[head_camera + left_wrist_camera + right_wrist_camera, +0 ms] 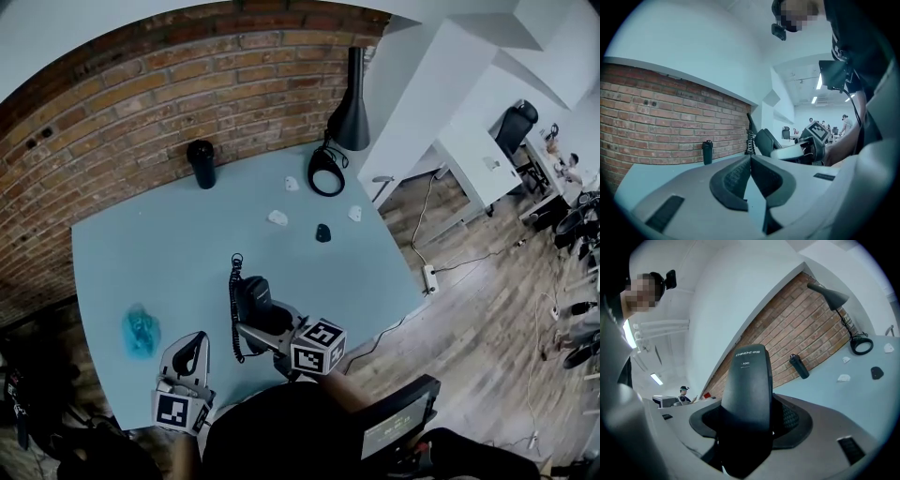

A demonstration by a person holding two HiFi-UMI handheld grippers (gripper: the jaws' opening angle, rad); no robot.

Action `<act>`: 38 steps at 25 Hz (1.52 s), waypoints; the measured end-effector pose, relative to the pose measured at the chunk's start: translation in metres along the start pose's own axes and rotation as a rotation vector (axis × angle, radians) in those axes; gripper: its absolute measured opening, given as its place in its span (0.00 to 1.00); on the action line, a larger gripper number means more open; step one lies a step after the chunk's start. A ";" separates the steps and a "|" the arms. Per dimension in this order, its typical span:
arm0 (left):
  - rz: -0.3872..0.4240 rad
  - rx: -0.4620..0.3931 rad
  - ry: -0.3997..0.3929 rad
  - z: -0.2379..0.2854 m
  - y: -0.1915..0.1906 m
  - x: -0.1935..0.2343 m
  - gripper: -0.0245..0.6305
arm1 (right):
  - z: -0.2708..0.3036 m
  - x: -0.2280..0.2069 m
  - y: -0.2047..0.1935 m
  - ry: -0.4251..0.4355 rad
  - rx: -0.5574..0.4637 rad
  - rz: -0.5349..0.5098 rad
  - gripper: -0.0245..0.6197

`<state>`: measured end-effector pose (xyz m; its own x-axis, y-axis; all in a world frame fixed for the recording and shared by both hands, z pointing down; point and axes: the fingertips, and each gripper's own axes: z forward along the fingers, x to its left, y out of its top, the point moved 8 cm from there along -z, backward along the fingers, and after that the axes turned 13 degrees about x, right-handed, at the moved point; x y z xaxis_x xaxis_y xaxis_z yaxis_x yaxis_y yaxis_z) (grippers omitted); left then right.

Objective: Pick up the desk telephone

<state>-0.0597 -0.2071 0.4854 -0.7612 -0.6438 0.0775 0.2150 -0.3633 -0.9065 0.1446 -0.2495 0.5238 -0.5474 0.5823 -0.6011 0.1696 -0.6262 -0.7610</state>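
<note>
Black telephone handset (746, 380) pinched by right tool (750, 423), left tool (750, 161) pressed together, lidded dark flask (202, 164) upright

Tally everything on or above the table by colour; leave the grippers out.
Black: 4 (telephone handset, bottle, lamp, small lump)
White: 3 (small pieces)
Blue: 1 (crumpled wad)
Total: 8
</note>
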 end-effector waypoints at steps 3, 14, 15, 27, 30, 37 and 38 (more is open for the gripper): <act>-0.008 -0.038 0.016 0.006 0.003 -0.001 0.07 | -0.006 -0.002 0.018 0.003 -0.035 -0.032 0.48; 0.019 -0.080 0.039 0.014 0.019 -0.005 0.07 | -0.033 0.011 0.075 -0.011 -0.135 -0.161 0.48; 0.025 -0.086 0.040 0.013 0.020 -0.005 0.07 | -0.034 0.013 0.080 -0.011 -0.146 -0.172 0.48; 0.096 -0.103 0.030 0.014 0.028 -0.007 0.07 | -0.036 0.032 0.098 0.044 -0.211 -0.258 0.48; 0.102 -0.083 0.020 0.015 0.024 -0.006 0.07 | -0.031 0.021 0.083 0.026 -0.183 -0.239 0.48; 0.127 -0.038 -0.006 0.024 0.007 -0.008 0.07 | -0.028 0.009 0.059 -0.021 -0.132 -0.254 0.48; 0.118 -0.036 -0.011 0.025 0.006 -0.009 0.07 | -0.028 0.008 0.058 -0.025 -0.129 -0.258 0.48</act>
<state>-0.0360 -0.2207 0.4895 -0.7251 -0.6882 -0.0256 0.2802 -0.2608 -0.9238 0.1732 -0.2663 0.4684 -0.6053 0.6999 -0.3792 0.1245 -0.3873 -0.9135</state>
